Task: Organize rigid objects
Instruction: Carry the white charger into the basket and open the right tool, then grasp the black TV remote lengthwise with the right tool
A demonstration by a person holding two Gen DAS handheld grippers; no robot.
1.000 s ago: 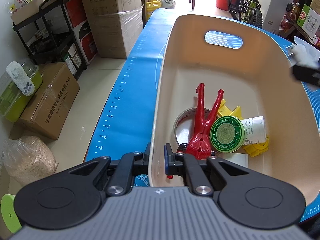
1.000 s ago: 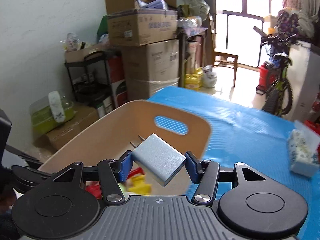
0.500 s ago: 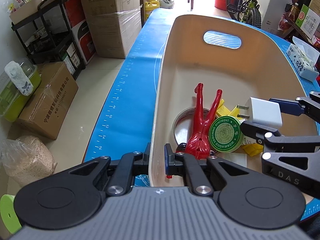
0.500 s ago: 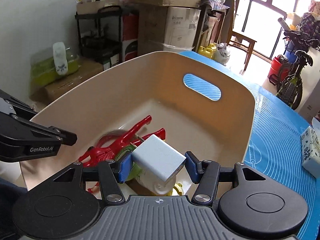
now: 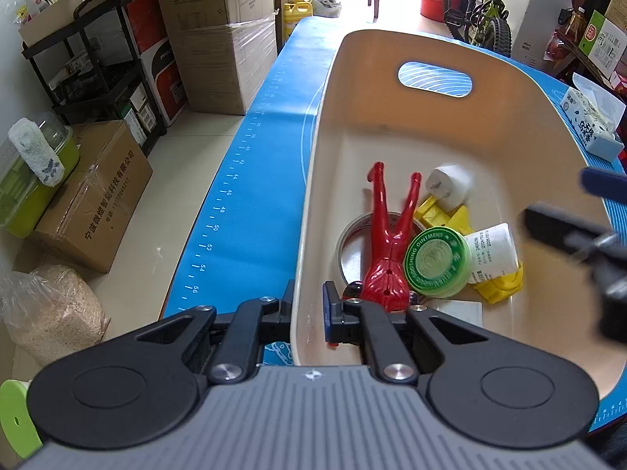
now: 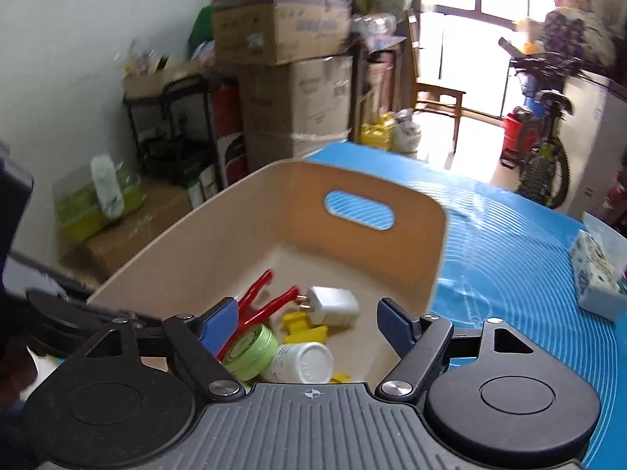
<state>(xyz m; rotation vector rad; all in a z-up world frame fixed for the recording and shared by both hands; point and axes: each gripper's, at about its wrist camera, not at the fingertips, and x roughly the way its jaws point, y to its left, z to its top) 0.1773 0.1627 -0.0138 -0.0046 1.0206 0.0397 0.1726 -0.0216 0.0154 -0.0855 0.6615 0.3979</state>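
Observation:
A beige bin point(image 5: 439, 125) stands on the blue mat point(image 5: 250, 180). My left gripper point(image 5: 307, 309) is shut on the bin's near rim. In the bin lie a white plug charger point(image 5: 450, 186), red pliers point(image 5: 388, 243), a green ointment tin point(image 5: 437, 260), a white bottle point(image 5: 495, 252), yellow pieces point(image 5: 443, 213) and a tape roll point(image 5: 352, 243). My right gripper point(image 6: 309, 325) is open and empty above the bin's near end; the charger point(image 6: 333, 305) lies in the bin point(image 6: 235, 235) below it. It shows blurred in the left wrist view point(image 5: 580, 219).
A tissue pack point(image 6: 595, 278) lies on the mat point(image 6: 509, 235) right of the bin. Cardboard boxes point(image 5: 219, 31), a black shelf rack point(image 5: 90, 62) and a green box point(image 5: 31, 180) stand on the floor to the left. A bicycle point(image 5: 486, 11) stands at the back.
My right gripper opened and let go of the white charger, which now lies in the bin by the pliers' handles. The right gripper pulled back and up. My left gripper has not moved.

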